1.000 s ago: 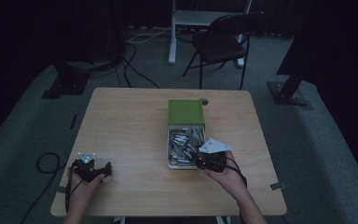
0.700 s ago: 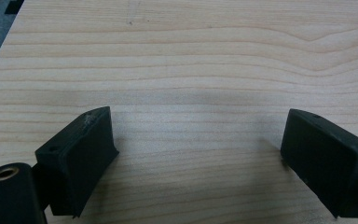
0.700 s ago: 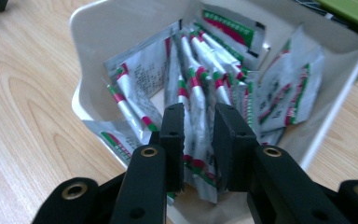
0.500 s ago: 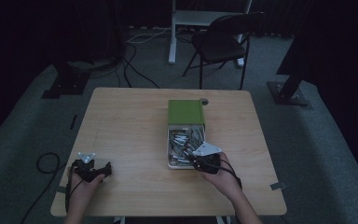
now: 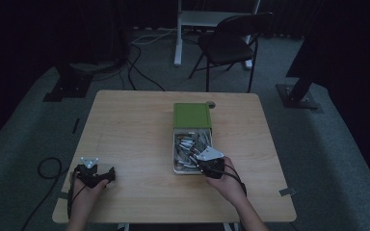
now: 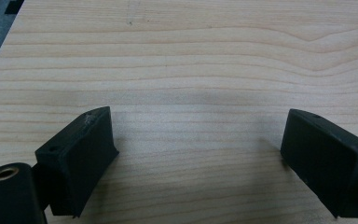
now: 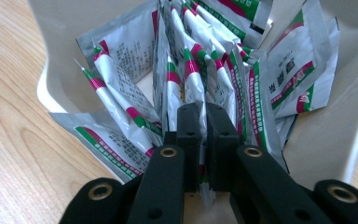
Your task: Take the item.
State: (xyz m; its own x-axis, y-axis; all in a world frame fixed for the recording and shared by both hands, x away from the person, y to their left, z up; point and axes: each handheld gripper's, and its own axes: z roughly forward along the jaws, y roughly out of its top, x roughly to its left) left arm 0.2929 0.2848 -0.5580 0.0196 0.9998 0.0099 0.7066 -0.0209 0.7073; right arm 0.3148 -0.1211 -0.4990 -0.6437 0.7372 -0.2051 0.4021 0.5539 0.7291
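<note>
The right claw point(image 7: 204, 121) reaches down into the near end of an open white box point(image 5: 177, 161) that stands right of centre on the wooden bench point(image 5: 130, 125). Its jaws have just been closing and now stand pressed together on the top edge of a silver sachet point(image 7: 193, 88) with green and magenta stripes and small printed text. That sachet stands upright in the middle of a loose bunch of like sachets point(image 7: 121, 93) that fan out inside the box, some leaning left, some right against the white wall. From above, the right claw point(image 5: 208, 162) sits over the near right corner of the box, with the person's right hand point(image 5: 226, 180) behind it and its cable trailing back over the wrist. The box's green lid point(image 5: 191, 115) lies at the far end, covering that part; whether it is hinged or just slid back is hard to say in the dim light.

The left claw point(image 5: 101, 174) rests at the near left of the bench, well apart from the box, held in the left hand point(image 5: 87, 190). Seen from its own camera, the left claw point(image 6: 196, 144) stands wide open with bare wood grain between its pads point(image 6: 84, 149).
</note>
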